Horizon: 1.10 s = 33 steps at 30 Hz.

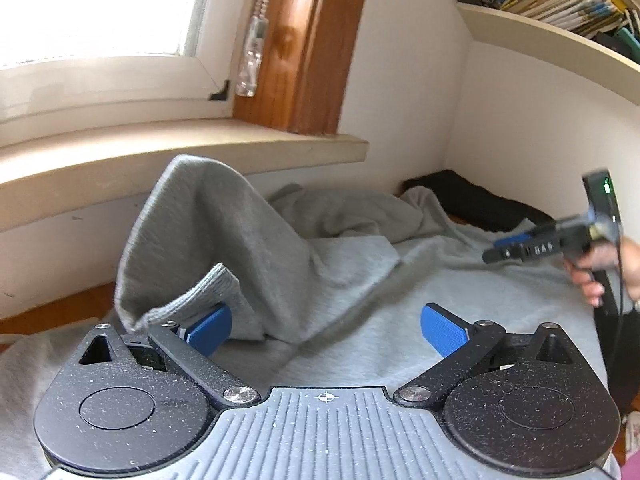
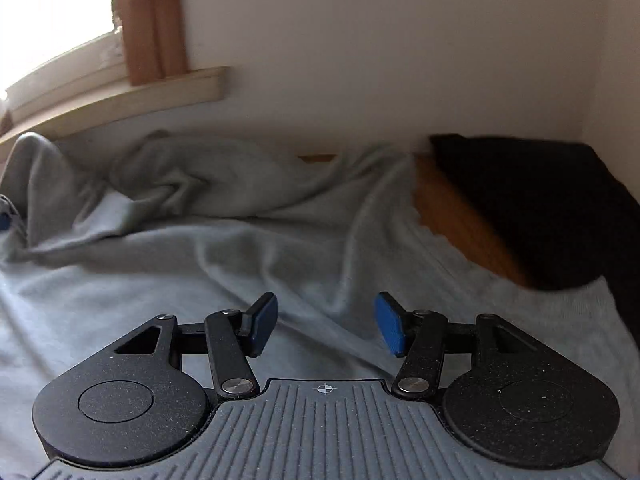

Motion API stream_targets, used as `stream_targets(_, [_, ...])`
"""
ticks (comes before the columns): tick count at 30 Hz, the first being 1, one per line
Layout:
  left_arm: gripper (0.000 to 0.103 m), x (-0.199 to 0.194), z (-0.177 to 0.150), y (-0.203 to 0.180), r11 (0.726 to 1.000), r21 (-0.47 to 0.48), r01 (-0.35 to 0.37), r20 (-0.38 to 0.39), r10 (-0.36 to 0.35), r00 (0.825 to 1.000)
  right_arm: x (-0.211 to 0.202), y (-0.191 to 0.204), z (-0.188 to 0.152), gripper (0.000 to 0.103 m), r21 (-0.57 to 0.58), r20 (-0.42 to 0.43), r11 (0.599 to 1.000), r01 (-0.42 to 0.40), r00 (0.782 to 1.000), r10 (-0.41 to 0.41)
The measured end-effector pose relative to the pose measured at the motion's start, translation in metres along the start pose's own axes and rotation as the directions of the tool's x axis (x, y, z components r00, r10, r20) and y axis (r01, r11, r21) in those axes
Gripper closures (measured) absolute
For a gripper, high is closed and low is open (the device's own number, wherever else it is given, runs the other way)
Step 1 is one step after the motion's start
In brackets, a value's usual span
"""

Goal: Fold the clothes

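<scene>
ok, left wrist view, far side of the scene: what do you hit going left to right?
Window → blind cord pull → wooden frame → raised grey sleeve below the sill → black garment in the corner → right tool → bookshelf above.

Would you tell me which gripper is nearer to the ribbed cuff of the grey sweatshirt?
Left. The left gripper has the ribbed cuff draped over one fingertip, jaws wide apart. The right gripper hovers open over the flat grey sweatshirt, well away from the cuff.
</scene>
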<state>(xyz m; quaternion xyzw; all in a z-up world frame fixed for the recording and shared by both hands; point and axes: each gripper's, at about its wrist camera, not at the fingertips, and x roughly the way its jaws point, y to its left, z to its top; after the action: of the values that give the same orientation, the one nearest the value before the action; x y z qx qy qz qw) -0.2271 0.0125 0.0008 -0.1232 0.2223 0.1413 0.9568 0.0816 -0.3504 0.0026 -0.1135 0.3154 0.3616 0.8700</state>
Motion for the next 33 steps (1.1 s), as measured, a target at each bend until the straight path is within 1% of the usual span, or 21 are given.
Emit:
stream_targets(4, [0.002,-0.015,0.001,0.012,0.999,-0.018,-0.046,0.026,0.046,0.999,0.01,0.006,-0.008,0.046,-0.009,0.033,1.0,0.004,0.999,-0.003])
stream_targets(6, [0.002,-0.02,0.0,0.019,0.997,-0.034,-0.07,0.028,0.071,0.997,0.013,0.011,-0.011,0.041,-0.031,0.061,0.999,0.017,0.998,-0.015])
stream_targets(8, [0.002,-0.023,-0.002,0.025,0.994,-0.055,-0.089,0.025,0.09,0.996,0.01,0.012,-0.011,0.04,-0.025,0.063,1.0,0.017,0.998,-0.015])
stream_targets(12, [0.002,-0.019,-0.003,0.038,0.987,-0.088,-0.135,0.003,0.136,0.991,0.011,0.004,-0.01,0.033,0.013,0.053,1.0,0.003,0.999,-0.003])
stream_targets(13, [0.002,-0.017,-0.004,0.04,0.984,-0.086,-0.153,-0.002,0.154,0.988,0.011,0.004,-0.01,0.033,0.011,0.053,1.0,0.006,0.999,-0.007])
stream_targets(15, [0.002,-0.015,-0.005,0.041,0.974,-0.061,-0.217,-0.005,0.217,0.976,0.011,0.006,-0.011,0.031,0.004,0.052,1.0,0.014,0.999,-0.015])
stream_targets(16, [0.002,-0.014,-0.005,0.041,0.972,-0.054,-0.23,-0.008,0.23,0.973,0.011,0.006,-0.011,0.031,0.006,0.051,1.0,0.014,0.999,-0.014])
stream_targets(18, [0.002,-0.013,-0.006,0.044,0.969,-0.048,-0.243,-0.018,0.243,0.97,0.011,0.005,-0.011,0.03,0.01,0.051,1.0,0.012,0.999,-0.013])
stream_targets(20, [0.005,-0.01,-0.006,0.045,0.971,-0.05,-0.234,-0.033,0.232,0.972,0.012,0.008,-0.01,0.03,0.01,0.051,1.0,0.011,0.999,-0.012])
stream_targets(21, [0.011,-0.008,-0.006,0.046,0.973,-0.052,-0.227,-0.041,0.225,0.973,0.012,0.008,-0.01,0.03,0.009,0.051,1.0,0.012,0.999,-0.013])
stream_targets(22, [0.024,-0.006,-0.006,0.045,0.973,-0.047,-0.228,-0.047,0.225,0.973,0.012,0.007,-0.01,0.03,0.008,0.051,1.0,0.013,0.999,-0.014])
stream_targets(24, [0.037,-0.001,-0.005,0.046,0.971,-0.035,-0.236,-0.066,0.233,0.97,0.012,0.007,-0.01,0.03,0.01,0.05,1.0,0.014,0.999,-0.015])
stream_targets(26, [0.055,0.0,-0.002,0.049,0.972,-0.034,-0.232,-0.085,0.229,0.97,0.011,0.007,-0.01,0.03,0.008,0.05,1.0,0.018,0.999,-0.018])
stream_targets(27, [0.079,0.0,-0.001,0.051,0.972,-0.032,-0.232,-0.094,0.228,0.969,0.011,0.007,-0.01,0.03,0.008,0.05,1.0,0.019,0.999,-0.019])
stream_targets(28, [0.099,-0.002,0.0,0.052,0.972,-0.023,-0.234,-0.1,0.231,0.968,0.011,0.007,-0.01,0.03,0.008,0.05,1.0,0.019,0.999,-0.02])
stream_targets(29, [0.1,-0.007,0.003,0.051,0.97,-0.005,-0.242,-0.092,0.24,0.966,0.011,0.008,-0.01,0.029,0.008,0.05,1.0,0.02,0.999,-0.02])
stream_targets(31, [0.1,-0.027,0.011,0.049,0.963,0.034,-0.266,-0.048,0.268,0.962,0.011,0.008,-0.011,0.029,0.009,0.049,1.0,0.021,0.999,-0.021])
stream_targets(33, [0.1,-0.054,0.023,0.049,0.952,0.054,-0.303,0.004,0.303,0.953,0.011,0.008,-0.011,0.029,0.01,0.049,1.0,0.021,0.999,-0.021])
